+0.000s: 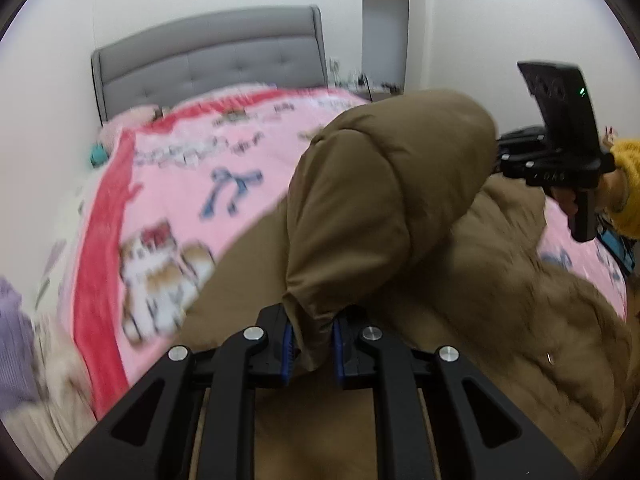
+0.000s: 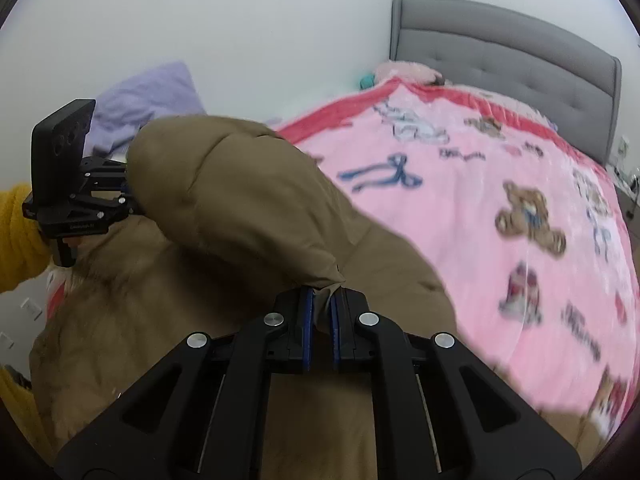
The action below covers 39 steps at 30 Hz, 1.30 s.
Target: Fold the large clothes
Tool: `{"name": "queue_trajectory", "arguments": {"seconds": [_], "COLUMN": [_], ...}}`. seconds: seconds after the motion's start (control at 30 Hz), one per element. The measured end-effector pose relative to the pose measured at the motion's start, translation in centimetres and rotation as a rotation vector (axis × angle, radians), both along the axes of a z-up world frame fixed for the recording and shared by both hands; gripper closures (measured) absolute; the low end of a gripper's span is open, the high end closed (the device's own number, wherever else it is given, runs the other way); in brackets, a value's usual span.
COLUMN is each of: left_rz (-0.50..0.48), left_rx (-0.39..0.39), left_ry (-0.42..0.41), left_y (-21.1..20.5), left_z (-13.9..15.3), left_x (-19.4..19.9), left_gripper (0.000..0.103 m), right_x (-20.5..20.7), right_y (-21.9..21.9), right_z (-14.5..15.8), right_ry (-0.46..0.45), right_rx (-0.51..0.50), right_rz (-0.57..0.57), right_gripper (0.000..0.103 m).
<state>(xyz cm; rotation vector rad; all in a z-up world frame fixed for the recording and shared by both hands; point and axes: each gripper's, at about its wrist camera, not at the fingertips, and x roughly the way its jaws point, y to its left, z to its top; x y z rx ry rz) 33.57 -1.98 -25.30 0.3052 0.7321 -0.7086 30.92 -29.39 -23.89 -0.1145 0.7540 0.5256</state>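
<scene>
A large olive-brown padded coat (image 1: 380, 184) lies on the bed, part of it lifted into a fold between both grippers. My left gripper (image 1: 312, 344) is shut on a bunched edge of the coat, which stands up from its blue pads. In the right wrist view the coat (image 2: 240, 200) arches up from my right gripper (image 2: 320, 320), shut on a thin edge of fabric. Each gripper shows in the other's view: the right one (image 1: 500, 156) at the coat's far side, the left one (image 2: 130, 200) likewise, both held by hands in yellow sleeves. The coat's fur trim (image 1: 560, 320) lies lower right.
The bed carries a pink cartoon-print blanket (image 1: 224, 184) with a red border, seen too in the right wrist view (image 2: 500, 184). A grey tufted headboard (image 1: 208, 64) stands at the white wall. A lilac cloth (image 2: 148, 100) lies at the bedside. Small items sit on a nightstand (image 1: 360, 80).
</scene>
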Motion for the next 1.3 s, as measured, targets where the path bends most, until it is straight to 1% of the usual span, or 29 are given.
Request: {"name": "queue_trajectory", "arguments": {"seconds": [0.07, 0.1, 0.17, 0.27, 0.33, 0.37, 0.43, 0.47, 0.5, 0.53, 0.6, 0.67, 0.73, 0.77, 0.83, 0.9, 0.93, 0.97, 1.03, 1.07, 1.13, 1.17, 1.23, 1.27, 1.3], "left_rz": [0.024, 0.035, 0.052, 0.08, 0.089, 0.104, 0.119, 0.127, 0.132, 0.139, 0.157, 0.175, 0.195, 0.204, 0.201, 0.198, 0.195, 0.19, 0.174, 0.165, 0.155, 0.155, 0.173, 0.185, 0.197], "left_rx": [-0.015, -0.017, 0.0, 0.024, 0.041, 0.06, 0.098, 0.11, 0.116, 0.12, 0.121, 0.114, 0.112, 0.135, 0.165, 0.155, 0.145, 0.152, 0.165, 0.157, 0.161, 0.161, 0.119, 0.078, 0.044], "left_ry": [0.064, 0.083, 0.101, 0.131, 0.135, 0.121, 0.095, 0.093, 0.092, 0.087, 0.091, 0.095, 0.073, 0.04, 0.007, 0.007, 0.015, 0.018, 0.035, 0.061, 0.094, 0.093, 0.073, 0.062, 0.055], "left_y": [0.1, 0.2, 0.3, 0.0, -0.4, -0.7, -1.3, -1.6, -1.8, -1.9, -1.9, -1.6, -1.1, -0.9, -0.8, -0.3, -0.1, 0.1, 0.4, 0.7, 1.2, 1.3, 1.6, 1.7, 1.7], "left_z": [-1.4, -1.9, -3.0, -5.2, -6.5, -7.3, -8.5, -9.2, -9.5, -9.8, -9.9, -9.5, -8.5, -7.9, -6.8, -5.1, -4.3, -3.7, -3.1, -2.9, -2.6, -2.3, -0.8, 0.2, 0.8], "left_x": [-1.8, -2.5, -4.0, -5.4, -6.1, -6.3, -6.5, -6.5, -6.6, -6.7, -6.6, -6.9, -7.9, -8.8, -10.3, -11.4, -11.8, -12.1, -12.5, -12.9, -13.5, -13.5, -13.0, -12.4, -11.7], "left_gripper": [0.088, 0.089, 0.089, 0.089, 0.088, 0.089, 0.088, 0.088, 0.088, 0.088, 0.088, 0.087, 0.085, 0.082, 0.08, 0.076, 0.075, 0.07, 0.069, 0.069, 0.069, 0.069, 0.069, 0.068, 0.061], "right_x": [-1.9, -2.8, -4.5, -5.9, -6.6, -6.8, -7.2, -7.3, -7.3, -7.3, -7.3, -7.8, -8.6, -9.2, -10.3, -11.2, -11.6, -12.0, -12.5, -12.8, -13.5, -13.7, -13.5, -13.1, -12.5], "right_y": [0.6, 0.9, 1.4, 1.8, 1.8, 2.0, 2.9, 3.2, 3.4, 3.4, 3.1, 2.5, 2.3, 2.2, 2.0, 1.8, 1.6, 1.2, 0.7, 0.3, -0.2, -0.4, -0.5, -0.3, -0.1], "right_z": [-1.6, -2.4, -4.1, -6.5, -8.0, -8.6, -10.1, -10.7, -11.0, -11.1, -10.8, -9.8, -8.7, -8.1, -6.6, -5.4, -4.8, -4.3, -3.9, -3.7, -2.9, -2.2, -1.1, -0.6, -0.1], "right_ry": [0.036, 0.056, 0.094, 0.127, 0.15, 0.153, 0.134, 0.133, 0.13, 0.132, 0.15, 0.166, 0.159, 0.152, 0.145, 0.141, 0.14, 0.143, 0.174, 0.187, 0.177, 0.164, 0.131, 0.115, 0.099], "right_rx": [-0.023, -0.026, -0.034, -0.05, -0.049, -0.054, -0.147, -0.176, -0.195, -0.187, -0.158, -0.13, -0.128, -0.134, -0.136, -0.144, -0.141, -0.129, -0.113, -0.091, -0.051, -0.02, 0.042, 0.078, 0.114], "right_rz": [-0.002, -0.004, -0.017, -0.05, -0.082, -0.085, -0.063, -0.057, -0.06, -0.069, -0.079, -0.091, -0.092, -0.095, -0.093, -0.095, -0.097, -0.103, -0.121, -0.132, -0.151, -0.162, -0.179, -0.183, -0.184], "right_gripper": [0.096, 0.096, 0.096, 0.096, 0.096, 0.096, 0.096, 0.096, 0.095, 0.095, 0.092, 0.09, 0.083, 0.078, 0.07, 0.054, 0.049, 0.042, 0.041, 0.041, 0.041, 0.041, 0.041, 0.041, 0.041]}}
